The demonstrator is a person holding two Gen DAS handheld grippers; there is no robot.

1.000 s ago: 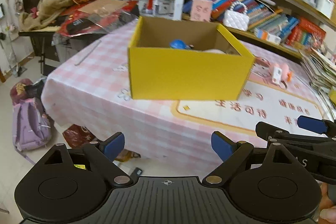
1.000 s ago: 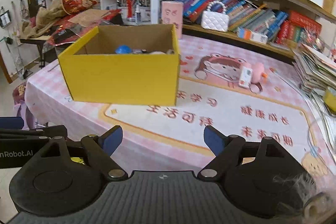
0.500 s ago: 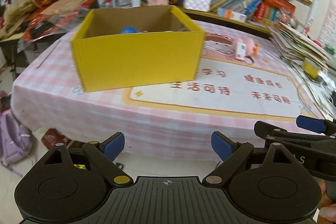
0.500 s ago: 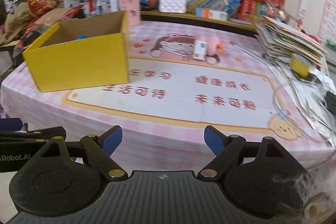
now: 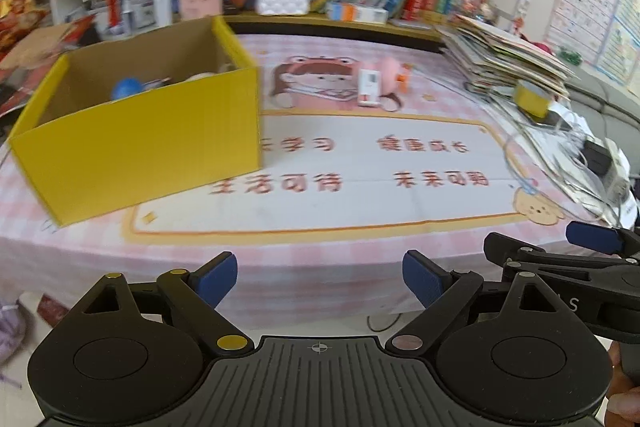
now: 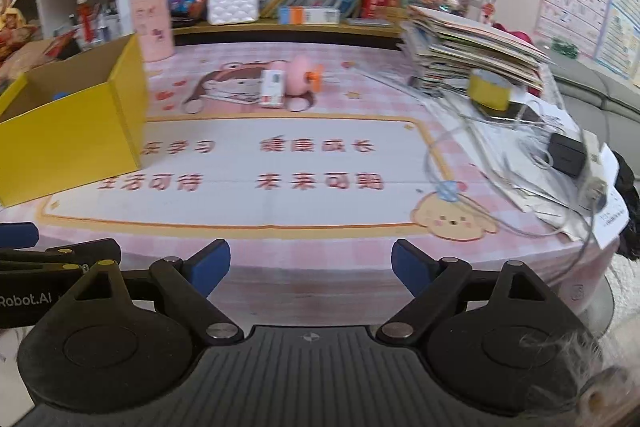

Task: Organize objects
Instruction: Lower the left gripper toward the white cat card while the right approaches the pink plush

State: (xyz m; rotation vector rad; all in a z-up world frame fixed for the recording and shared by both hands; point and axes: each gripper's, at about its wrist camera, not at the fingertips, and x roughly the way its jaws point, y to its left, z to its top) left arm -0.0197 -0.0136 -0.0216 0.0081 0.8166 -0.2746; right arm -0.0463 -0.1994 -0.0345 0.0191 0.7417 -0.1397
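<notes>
Side by side, the empty left gripper (image 5: 319,275) gapes and the empty right gripper (image 6: 311,264) is opening before the yellow box (image 5: 140,139).

Yellow box (image 5: 136,143) on pink table (image 5: 320,235), left gripper (image 5: 319,279) wide, empty

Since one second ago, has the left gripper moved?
Yes. In the left wrist view the yellow box has slid from centre to the left, so the left gripper swung rightward along the table's edge.

Pink-checked table (image 6: 320,259) bears yellow box (image 6: 68,143), paper stack (image 6: 468,51).
</notes>
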